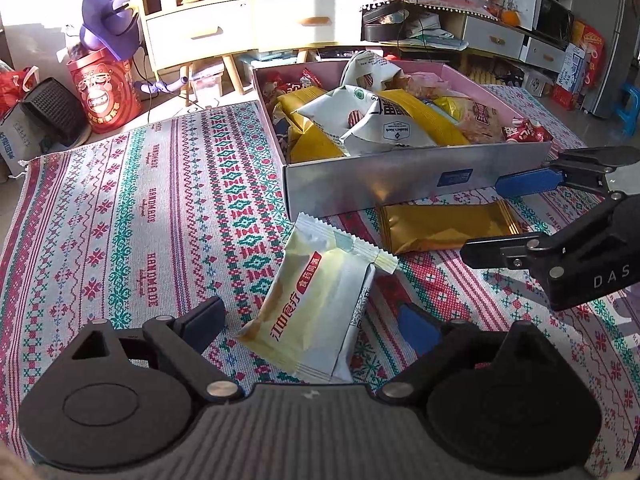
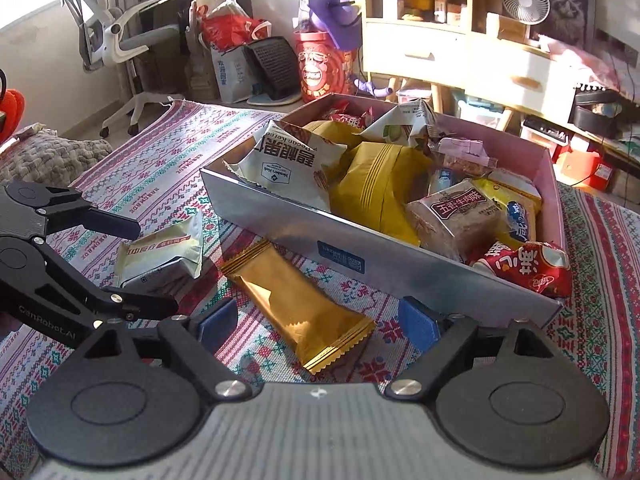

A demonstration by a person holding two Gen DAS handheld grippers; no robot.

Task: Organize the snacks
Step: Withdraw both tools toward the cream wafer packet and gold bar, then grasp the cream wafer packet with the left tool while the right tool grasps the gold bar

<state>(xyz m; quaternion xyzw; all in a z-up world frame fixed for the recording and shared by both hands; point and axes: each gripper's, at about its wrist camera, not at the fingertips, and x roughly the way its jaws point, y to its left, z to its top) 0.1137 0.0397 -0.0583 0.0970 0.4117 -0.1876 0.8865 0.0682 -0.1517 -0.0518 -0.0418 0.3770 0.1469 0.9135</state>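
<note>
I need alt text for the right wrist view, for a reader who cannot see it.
The open right gripper points at a gold snack packet lying on a patterned cloth, its pads not touching it. Behind the packet stands a silver box full of snacks; the left gripper is open near a pale packet.

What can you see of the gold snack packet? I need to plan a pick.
The gold snack packet is a shiny foil pillow pack, sealed, with crimped, ribbed ends. It lies flat on the patterned cloth, just in front of the silver box wall, outside it. It sits between the right gripper pads, which do not press it.
</note>
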